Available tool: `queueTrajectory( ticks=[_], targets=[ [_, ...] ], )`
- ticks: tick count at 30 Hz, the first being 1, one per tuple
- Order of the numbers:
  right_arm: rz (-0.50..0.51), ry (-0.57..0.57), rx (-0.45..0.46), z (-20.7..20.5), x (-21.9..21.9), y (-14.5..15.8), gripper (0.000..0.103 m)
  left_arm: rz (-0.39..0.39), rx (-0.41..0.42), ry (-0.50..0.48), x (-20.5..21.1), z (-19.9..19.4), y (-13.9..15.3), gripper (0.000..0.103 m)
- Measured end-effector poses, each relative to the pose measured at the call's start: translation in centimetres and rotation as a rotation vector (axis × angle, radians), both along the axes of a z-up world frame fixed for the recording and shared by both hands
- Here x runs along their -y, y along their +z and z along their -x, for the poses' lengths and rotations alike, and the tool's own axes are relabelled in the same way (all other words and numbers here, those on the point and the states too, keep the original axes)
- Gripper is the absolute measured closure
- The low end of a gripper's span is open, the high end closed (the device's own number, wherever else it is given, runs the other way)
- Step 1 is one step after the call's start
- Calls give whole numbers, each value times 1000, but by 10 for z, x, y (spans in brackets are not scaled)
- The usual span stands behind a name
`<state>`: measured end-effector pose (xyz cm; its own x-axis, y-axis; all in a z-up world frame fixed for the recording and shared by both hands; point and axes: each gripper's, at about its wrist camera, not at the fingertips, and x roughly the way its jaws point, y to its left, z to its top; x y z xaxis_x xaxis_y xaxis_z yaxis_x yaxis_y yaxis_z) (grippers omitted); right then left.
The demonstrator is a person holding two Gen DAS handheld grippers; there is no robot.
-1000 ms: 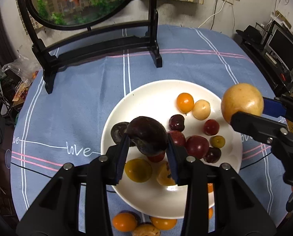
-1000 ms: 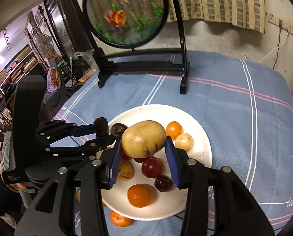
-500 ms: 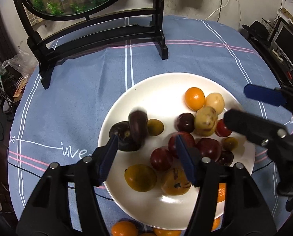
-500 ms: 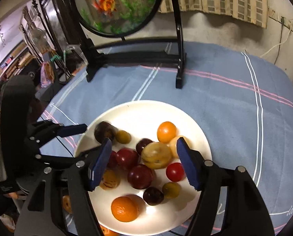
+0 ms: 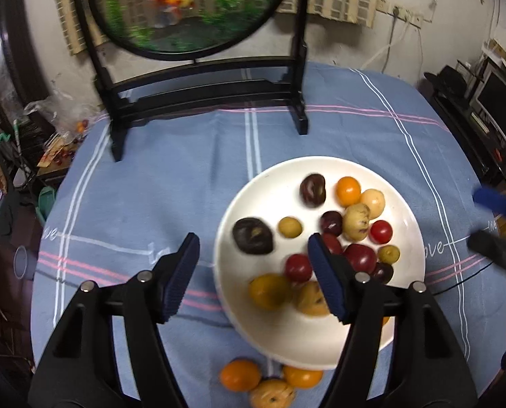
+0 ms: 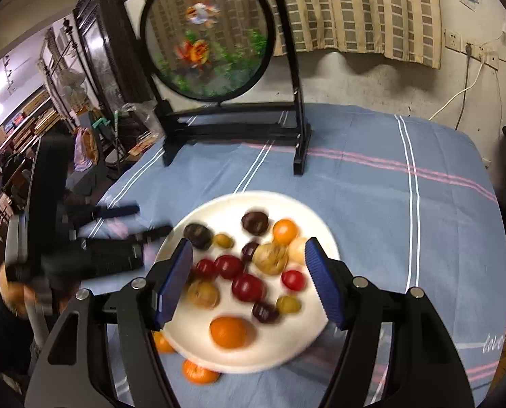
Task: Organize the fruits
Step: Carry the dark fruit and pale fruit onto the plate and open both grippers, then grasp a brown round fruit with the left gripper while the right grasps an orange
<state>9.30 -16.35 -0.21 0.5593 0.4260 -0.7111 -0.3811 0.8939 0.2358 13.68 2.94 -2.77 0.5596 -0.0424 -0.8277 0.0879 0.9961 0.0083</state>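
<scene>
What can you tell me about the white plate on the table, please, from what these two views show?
The white plate is round, shallow and glossy, ceramic by its look. It lies flat on the blue striped tablecloth, in front of the black-framed round screen. It holds a loose scatter of small fruits in dark purple, red, orange and yellow; its near part is bare. A few orange fruits lie on the cloth by its near rim. Both grippers are above it with open, empty jaws; nothing grips the plate.
</scene>
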Motion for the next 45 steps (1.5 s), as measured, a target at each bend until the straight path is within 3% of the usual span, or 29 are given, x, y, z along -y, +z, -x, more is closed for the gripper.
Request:
queueTrajectory(
  ticks=[8,16,20,24,32,37,39,41,45],
  targets=[
    [56,75,-183,80,-23,-73,34,19,-79,70,-47,67,-23,34],
    [94,65,-252,79,-52,-118,34,53,-210,72,-61,127,-66,34],
    [82,72,-257,72,-63,-126,34,71,-242,48,-53,140,-76,34],
    [119,68,-261,70,-66,-131,59,89,-255,25,-40,141,-84,34],
    [35,40,-302,84,-31,-118,59,126,-272,17,-16,125,-101,34],
    [14,33,-307,89,-29,-116,59,103,-283,33,-5,109,-114,34],
    [13,36,-308,88,-32,-117,59,81,-284,34,-1,106,-116,36],
    [12,41,-307,89,-33,-117,59,61,-267,14,2,109,-112,56],
    [13,49,-306,90,-35,-116,59,71,-273,23,-7,114,-107,57]
  ],
)
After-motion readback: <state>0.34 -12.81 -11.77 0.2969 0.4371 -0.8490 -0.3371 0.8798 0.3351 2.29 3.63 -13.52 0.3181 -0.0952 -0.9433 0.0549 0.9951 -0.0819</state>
